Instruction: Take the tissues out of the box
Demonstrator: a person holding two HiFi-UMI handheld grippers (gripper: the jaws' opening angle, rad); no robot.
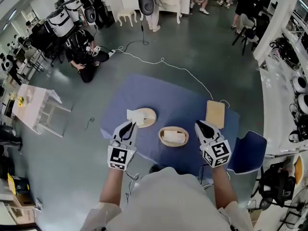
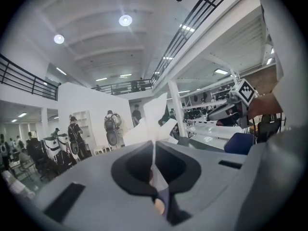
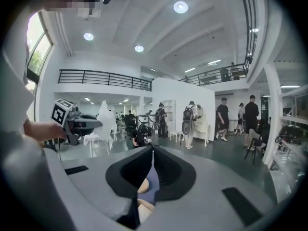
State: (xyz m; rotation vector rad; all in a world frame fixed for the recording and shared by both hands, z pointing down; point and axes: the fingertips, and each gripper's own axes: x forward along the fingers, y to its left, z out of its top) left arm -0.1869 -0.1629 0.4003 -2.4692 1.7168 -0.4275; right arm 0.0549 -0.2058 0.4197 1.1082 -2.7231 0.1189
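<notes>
Left hand-held gripper (image 1: 132, 124), pinched shut on the tissue (image 2: 153, 121), should lay it gently on what seems a wooden dish (image 1: 150, 121); right hand-held gripper (image 1: 198, 124) is closed, empty.

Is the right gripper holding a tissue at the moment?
No, the right gripper is shut on nothing; the left gripper pinches the tissue.

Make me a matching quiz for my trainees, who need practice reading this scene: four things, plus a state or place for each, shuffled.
1 left tongs
2 right tongs
3 oval box
4 rectangular board

a shut, empty
b at the table's far right
c shut on a tissue
d mid-table, tissues inside

Pairs: 1-c; 2-a; 3-d; 4-b
</notes>
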